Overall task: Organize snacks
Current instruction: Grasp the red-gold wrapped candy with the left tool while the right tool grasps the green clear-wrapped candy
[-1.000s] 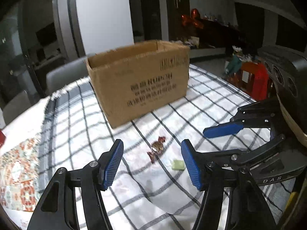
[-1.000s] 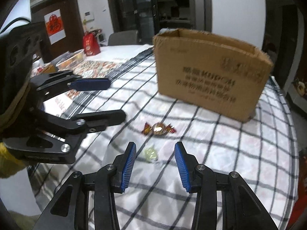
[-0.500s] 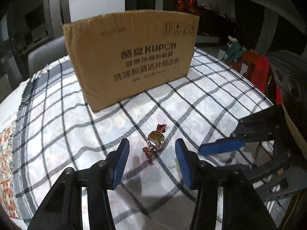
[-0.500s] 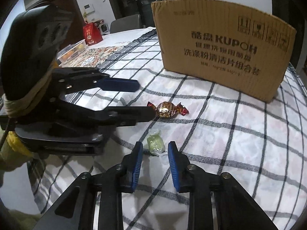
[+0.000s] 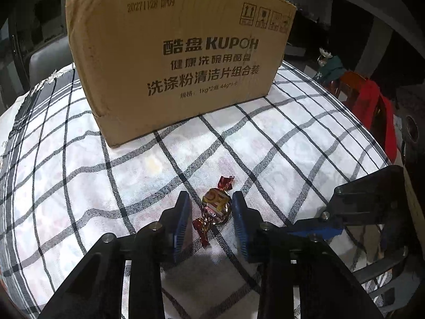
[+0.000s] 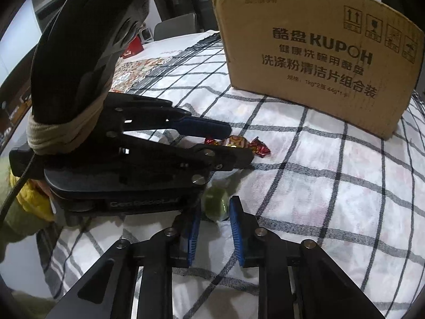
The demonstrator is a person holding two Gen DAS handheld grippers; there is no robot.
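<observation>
Dim rm: checked tablecloth, grey chair, white wall behind.

Red-gold candy between parted left gripper fingers; cardboard box beyond

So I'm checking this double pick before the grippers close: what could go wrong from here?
1. The left gripper straddles the red candy, but its twisted tail trails back between the fingers; a pinch there might slip.
2. The right gripper brackets the green candy right beside the left gripper's body; the two could bump when lifting.
3. The box wall is tall, so each candy needs a high lift.
</observation>
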